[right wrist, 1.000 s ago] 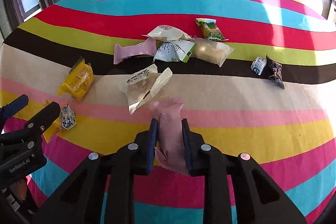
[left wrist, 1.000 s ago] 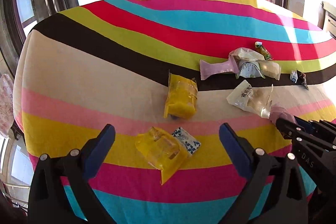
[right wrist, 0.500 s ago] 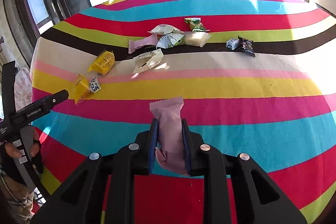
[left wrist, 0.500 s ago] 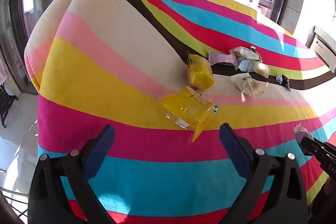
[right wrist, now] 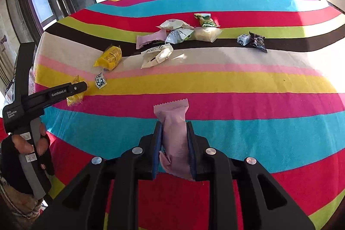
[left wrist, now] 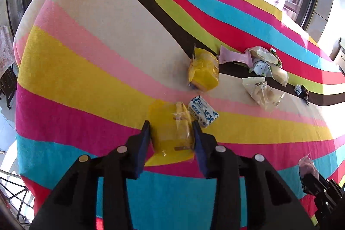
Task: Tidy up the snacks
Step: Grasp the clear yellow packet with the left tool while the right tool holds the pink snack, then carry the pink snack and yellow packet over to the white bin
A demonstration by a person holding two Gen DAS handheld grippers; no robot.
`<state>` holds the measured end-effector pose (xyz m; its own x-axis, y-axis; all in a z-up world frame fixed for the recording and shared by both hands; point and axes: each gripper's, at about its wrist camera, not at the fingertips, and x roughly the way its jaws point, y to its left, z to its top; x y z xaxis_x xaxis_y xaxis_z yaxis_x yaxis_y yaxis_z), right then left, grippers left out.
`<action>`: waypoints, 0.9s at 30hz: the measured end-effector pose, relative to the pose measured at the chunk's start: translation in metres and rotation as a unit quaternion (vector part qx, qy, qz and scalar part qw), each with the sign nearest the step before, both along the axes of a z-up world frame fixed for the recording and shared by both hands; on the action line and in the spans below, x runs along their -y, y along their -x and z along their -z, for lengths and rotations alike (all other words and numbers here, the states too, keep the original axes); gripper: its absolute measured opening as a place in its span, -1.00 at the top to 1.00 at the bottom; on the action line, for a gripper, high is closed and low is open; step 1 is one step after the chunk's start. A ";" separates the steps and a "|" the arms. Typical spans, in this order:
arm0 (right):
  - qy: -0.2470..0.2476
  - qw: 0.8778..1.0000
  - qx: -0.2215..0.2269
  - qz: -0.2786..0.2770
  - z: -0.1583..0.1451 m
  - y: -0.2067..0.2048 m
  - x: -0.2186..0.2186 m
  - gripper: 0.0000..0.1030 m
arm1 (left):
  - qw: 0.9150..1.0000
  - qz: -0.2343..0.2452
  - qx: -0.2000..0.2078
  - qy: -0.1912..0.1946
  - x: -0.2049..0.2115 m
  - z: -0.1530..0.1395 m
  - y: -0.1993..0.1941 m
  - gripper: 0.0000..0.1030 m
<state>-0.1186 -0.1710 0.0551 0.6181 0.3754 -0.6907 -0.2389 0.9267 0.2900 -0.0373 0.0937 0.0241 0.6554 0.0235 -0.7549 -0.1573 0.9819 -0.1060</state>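
Yellow clear-wrapped snack (left wrist: pixel 172 133) lies on the bench's yellow and magenta stripes, just beside a small blue-and-white packet (left wrist: pixel 202 111). Second yellow packet (left wrist: pixel 203 70) on the cream stripe farther back. Pink bar (right wrist: pixel 174 137) upright, crimped end up, off the cloth. Pale packets (right wrist: pixel 183 33) heaped along the brown stripe with another pink bar (right wrist: pixel 151 38); green packet (right wrist: pixel 204 21) behind; black packet (right wrist: pixel 257 40) apart, rightward.
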 end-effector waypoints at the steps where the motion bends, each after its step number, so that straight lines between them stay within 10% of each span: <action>1: 0.000 1.000 0.002 -0.002 0.000 0.000 -0.001 0.56 | 1.000 0.004 -0.002 -0.015 0.002 0.000 0.006 0.25; 9: 0.000 1.000 0.013 -0.010 -0.009 0.010 -0.005 0.56 | 0.993 0.037 0.030 -0.104 0.042 -0.035 0.014 0.25; 27: 0.013 0.998 0.067 -0.006 -0.058 0.054 -0.001 0.56 | 0.992 0.044 0.082 -0.090 0.046 -0.096 0.024 0.25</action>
